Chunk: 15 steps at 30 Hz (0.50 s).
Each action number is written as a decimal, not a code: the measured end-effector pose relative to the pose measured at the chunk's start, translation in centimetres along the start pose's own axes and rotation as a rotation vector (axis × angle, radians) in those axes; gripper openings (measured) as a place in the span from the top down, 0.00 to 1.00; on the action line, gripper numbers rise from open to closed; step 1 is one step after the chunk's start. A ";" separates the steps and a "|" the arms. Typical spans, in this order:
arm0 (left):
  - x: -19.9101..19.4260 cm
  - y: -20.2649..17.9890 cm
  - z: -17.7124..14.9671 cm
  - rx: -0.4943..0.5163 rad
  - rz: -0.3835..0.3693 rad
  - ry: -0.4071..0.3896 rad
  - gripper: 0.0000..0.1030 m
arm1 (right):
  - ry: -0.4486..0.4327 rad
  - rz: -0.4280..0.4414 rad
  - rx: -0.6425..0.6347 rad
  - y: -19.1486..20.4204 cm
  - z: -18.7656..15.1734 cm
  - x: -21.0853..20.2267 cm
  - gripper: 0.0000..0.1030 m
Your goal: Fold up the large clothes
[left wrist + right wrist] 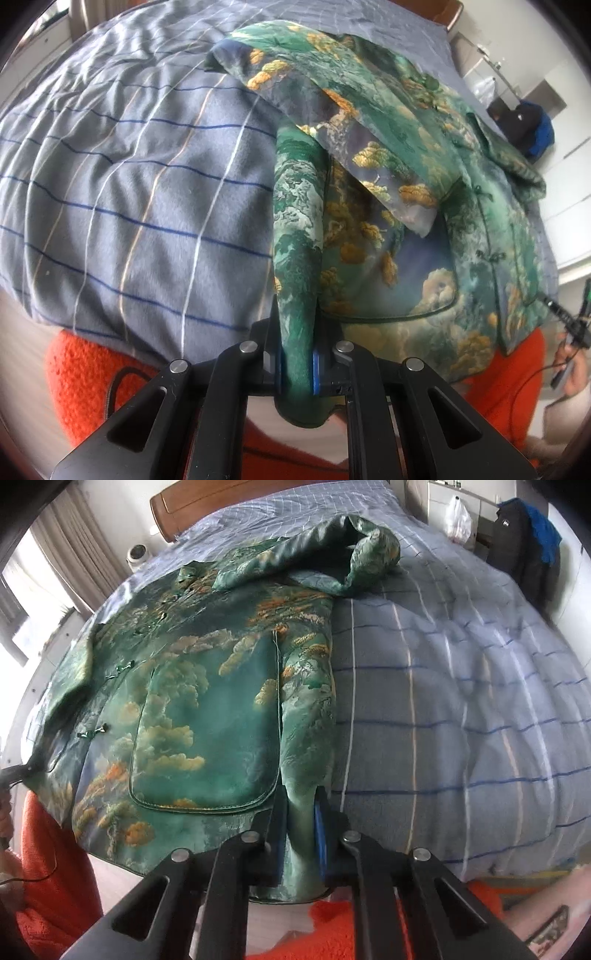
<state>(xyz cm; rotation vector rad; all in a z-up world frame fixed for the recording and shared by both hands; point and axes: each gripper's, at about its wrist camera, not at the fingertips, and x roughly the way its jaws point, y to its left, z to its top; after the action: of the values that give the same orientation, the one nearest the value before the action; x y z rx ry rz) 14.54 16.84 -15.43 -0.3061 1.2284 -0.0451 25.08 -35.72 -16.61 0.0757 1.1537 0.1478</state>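
The green landscape-print jacket (207, 701) lay spread front-up on the bed (461, 709), over a grey-blue checked duvet. In the right wrist view it filled the field from 9 to 12 o'clock, its patch pocket (207, 746) near centre and frog buttons (123, 669) running up toward 10 o'clock. One sleeve (332, 554) lay bunched at 12 o'clock, cuff open. The right tool (301, 830) was pressed together on the jacket's side hem at 6 o'clock, a fold of green cloth pinched between its blue pads (320, 838).

In the left wrist view the jacket (406, 166) ran from 12 to 4 o'clock, with the other sleeve (332, 122) folded diagonally across the front. The left tool (297, 365) was likewise clamped on the fabric at 6 o'clock, a strip of the opposite hem rising between its pads (316, 373). An orange fleecy garment (81, 376) on the person showed below the bed edge at 7 and 5 o'clock. A dark bag (524, 122) sat beyond the bed at 2 o'clock.
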 end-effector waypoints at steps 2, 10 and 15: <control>1.7 -0.4 0.2 0.018 0.031 0.016 0.92 | -0.002 -0.034 -0.015 0.5 -0.4 -0.5 0.91; 2.5 -1.9 1.3 0.063 0.195 -0.019 0.45 | -0.011 -0.116 0.019 0.0 -0.3 1.0 0.62; -2.6 -1.7 1.5 0.085 0.202 -0.141 0.37 | -0.097 -0.150 0.033 1.0 -1.1 -2.5 0.44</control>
<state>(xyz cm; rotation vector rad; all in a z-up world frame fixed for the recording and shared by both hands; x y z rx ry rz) 15.31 16.00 -12.18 -0.1084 1.1089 0.0974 23.02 -35.15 -14.70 0.0247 1.0612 -0.0078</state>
